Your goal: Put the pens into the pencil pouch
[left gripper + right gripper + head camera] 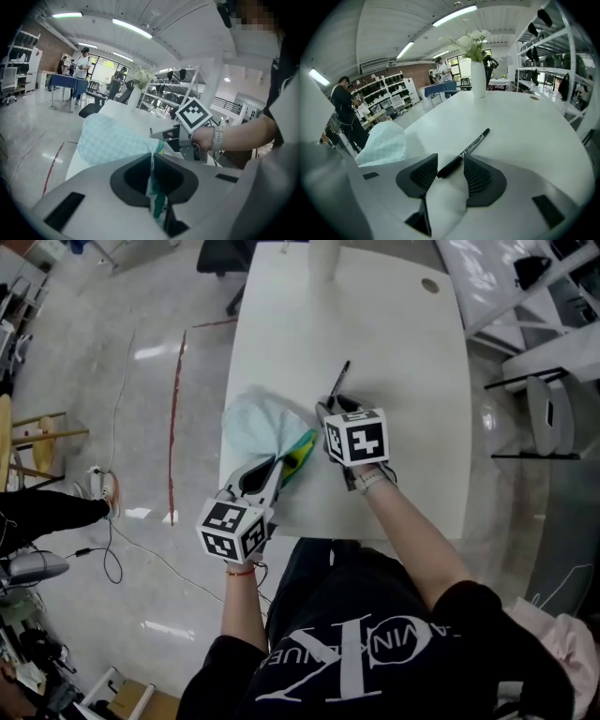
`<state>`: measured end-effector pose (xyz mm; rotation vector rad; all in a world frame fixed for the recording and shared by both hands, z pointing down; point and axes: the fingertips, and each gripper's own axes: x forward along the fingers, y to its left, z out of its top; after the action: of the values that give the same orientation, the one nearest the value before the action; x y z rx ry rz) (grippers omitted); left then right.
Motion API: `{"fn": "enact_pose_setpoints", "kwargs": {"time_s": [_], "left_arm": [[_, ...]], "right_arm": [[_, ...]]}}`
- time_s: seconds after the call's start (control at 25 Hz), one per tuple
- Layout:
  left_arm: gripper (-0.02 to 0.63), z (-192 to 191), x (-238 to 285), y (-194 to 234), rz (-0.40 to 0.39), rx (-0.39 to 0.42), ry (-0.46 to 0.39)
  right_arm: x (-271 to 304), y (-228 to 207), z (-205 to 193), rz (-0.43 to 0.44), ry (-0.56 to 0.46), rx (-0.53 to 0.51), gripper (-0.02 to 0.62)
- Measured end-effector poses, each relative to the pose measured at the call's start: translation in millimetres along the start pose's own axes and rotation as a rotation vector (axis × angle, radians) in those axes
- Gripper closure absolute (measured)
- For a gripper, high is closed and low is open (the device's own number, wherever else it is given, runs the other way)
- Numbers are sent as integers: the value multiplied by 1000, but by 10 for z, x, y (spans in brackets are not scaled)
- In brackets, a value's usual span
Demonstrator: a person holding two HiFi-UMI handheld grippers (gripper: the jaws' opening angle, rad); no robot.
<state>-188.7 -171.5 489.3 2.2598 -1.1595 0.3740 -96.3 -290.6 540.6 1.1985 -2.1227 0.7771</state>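
A light blue checked pencil pouch point(255, 423) with a green-edged mouth lies at the left of the white table point(394, 343). My left gripper point(281, 465) is shut on the pouch's mouth edge, and the fabric point(112, 138) runs up from between its closed jaws point(152, 161). A black pen point(339, 377) lies flat on the table just right of the pouch. My right gripper point(330, 407) stands open over the pen's near end. In the right gripper view the pen point(468, 149) lies between the spread pads point(450, 171) with a gap on each side. The pouch point(384, 143) shows at the left.
A white vase point(478, 77) with flowers stands at the table's far end. A round cable hole point(430, 285) sits near the far right corner. A dark chair point(223, 257) stands beyond the table. The table's left edge runs beside the pouch.
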Motion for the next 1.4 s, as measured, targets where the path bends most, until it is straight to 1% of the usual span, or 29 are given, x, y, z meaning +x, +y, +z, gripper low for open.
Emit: {"fn": "enact_pose_setpoints", "kwargs": {"time_s": [0.08,0.2,0.32,0.36,0.48,0.6,0.76,0.88,1.04,1.2,1.4], "left_arm": [[586,15,-14,28,-6,-2,-3],[586,9,-27,59,-14,-4,-4],[586,13,-23,80,-24,-2,-8],[586,16,-19,79,-27,-2,-10],[586,1,6,64,-30,-6,-9],[586,-27,14,56,-29,-11,-8],[586,-47,8,57,-16,-24,-12],[586,-38,22,48,-4,-46,-23],[586,3,65,-15,14,-49,-33],[586,32,114,-57,34,-70,-49],[586,-5,143,-46,75,-88,-50]], "right_arm": [[36,-22,-3,-42,16,-11,419],[75,-39,-75,-74,41,-21,425],[79,-65,-131,-94,56,-48,468],[67,-78,-134,-94,59,-55,491],[35,-119,-131,-81,62,-84,530],[11,-119,-144,-40,48,-108,541],[-74,-125,-232,9,34,-95,541],[-223,-142,-248,30,22,-96,541],[-486,-151,-275,83,6,-84,541],[-759,-100,-346,156,-3,-88,541],[-1070,110,-556,275,10,-146,541]]}}
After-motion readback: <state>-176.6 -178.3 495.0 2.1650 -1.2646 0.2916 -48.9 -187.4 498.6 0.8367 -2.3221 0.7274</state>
